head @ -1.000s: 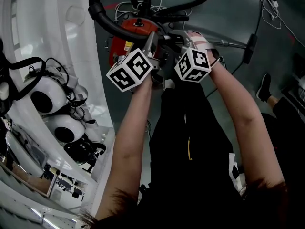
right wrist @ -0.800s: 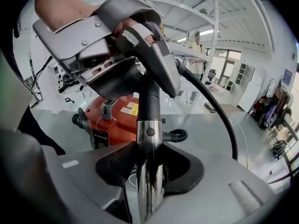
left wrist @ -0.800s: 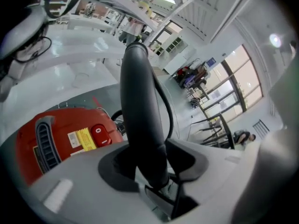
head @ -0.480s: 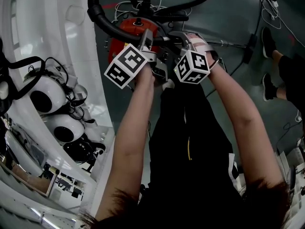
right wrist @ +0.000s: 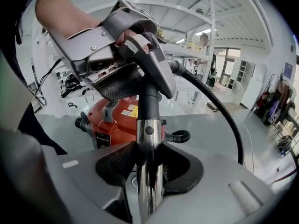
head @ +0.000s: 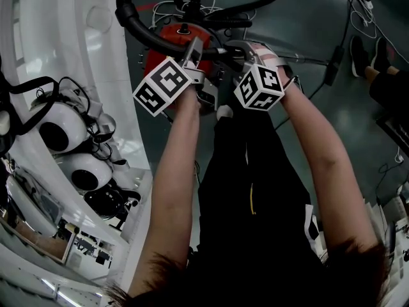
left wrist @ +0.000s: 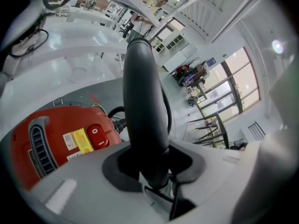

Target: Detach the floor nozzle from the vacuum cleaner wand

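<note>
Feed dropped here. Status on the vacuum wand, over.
Left claw just closed on black handle. Right claw clamped on chrome wand. Floor nozzle not clearly seen. Hose arcs alongside.

Chrome wand (right wrist: 150, 181) runs from its curved black handle (left wrist: 142, 101) out to the dark floor nozzle (head: 332, 64), still attached.

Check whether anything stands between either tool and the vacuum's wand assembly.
Nothing visible does. The right tool is shut on the chrome wand; the left tool's jaws have just been closing, with the black handle between them.
</note>
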`<state>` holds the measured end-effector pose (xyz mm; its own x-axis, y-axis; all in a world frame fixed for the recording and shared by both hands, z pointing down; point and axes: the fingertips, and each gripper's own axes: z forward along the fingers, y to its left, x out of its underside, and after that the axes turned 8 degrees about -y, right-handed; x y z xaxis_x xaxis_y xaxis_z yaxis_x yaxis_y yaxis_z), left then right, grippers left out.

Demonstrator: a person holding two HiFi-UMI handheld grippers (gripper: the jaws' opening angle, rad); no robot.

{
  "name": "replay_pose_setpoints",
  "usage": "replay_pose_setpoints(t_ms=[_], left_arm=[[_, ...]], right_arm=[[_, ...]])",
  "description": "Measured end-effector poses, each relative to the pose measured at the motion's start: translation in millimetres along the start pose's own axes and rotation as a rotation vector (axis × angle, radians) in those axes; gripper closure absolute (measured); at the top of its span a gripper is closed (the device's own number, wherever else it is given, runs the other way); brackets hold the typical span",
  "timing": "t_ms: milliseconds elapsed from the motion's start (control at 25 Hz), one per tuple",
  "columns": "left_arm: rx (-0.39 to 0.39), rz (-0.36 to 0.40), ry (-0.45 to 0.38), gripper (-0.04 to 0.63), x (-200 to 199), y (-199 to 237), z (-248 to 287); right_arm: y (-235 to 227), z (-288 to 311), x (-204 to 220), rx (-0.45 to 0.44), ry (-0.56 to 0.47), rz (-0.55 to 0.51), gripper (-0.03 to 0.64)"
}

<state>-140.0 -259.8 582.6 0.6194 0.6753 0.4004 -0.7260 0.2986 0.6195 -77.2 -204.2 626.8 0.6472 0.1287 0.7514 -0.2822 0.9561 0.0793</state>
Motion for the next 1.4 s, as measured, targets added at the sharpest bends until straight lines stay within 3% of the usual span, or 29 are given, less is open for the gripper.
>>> replay_pose_setpoints(t_ms=[160, 400, 680, 760, 840, 920, 1040, 1200, 1400], left_arm=[[-0.018, 0.001, 0.000, 0.466, 1, 3, -5], [-0.011, 0.005, 0.052, 0.468, -3, 11, 0], [-0.009, 0.072, 0.110, 0.468, 3, 18, -4], [-0.042, 0.165, 0.049, 0.468, -21, 30, -13], [-0.113, 0.340, -0.029, 0.476, -79, 56, -29], [-0.115, 0.407, -0.053, 0.474, -132, 72, -45], [-0.076, 0.367, -0.046, 0.476, -139, 72, -54], [-0.059, 0.274, -0.004, 0.476, -84, 74, -41], [-0.077, 0.197, -0.034, 0.476, -62, 81, -34]], right_arm=[[4, 1, -1, -0.060, -0.008, 0.032, 0.449], [8, 6, -4, -0.018, 0.004, 0.043, 0.453], [31, 14, -3, -0.115, -0.004, 0.214, 0.453], [38, 13, 17, -0.139, 0.055, 0.234, 0.453], [39, -4, 59, -0.119, 0.138, 0.241, 0.453], [42, -31, 101, -0.099, 0.219, 0.242, 0.453], [55, -48, 124, -0.100, 0.294, 0.239, 0.451], [66, -34, 101, -0.105, 0.248, 0.239, 0.451], [57, -25, 87, -0.087, 0.223, 0.248, 0.449]])
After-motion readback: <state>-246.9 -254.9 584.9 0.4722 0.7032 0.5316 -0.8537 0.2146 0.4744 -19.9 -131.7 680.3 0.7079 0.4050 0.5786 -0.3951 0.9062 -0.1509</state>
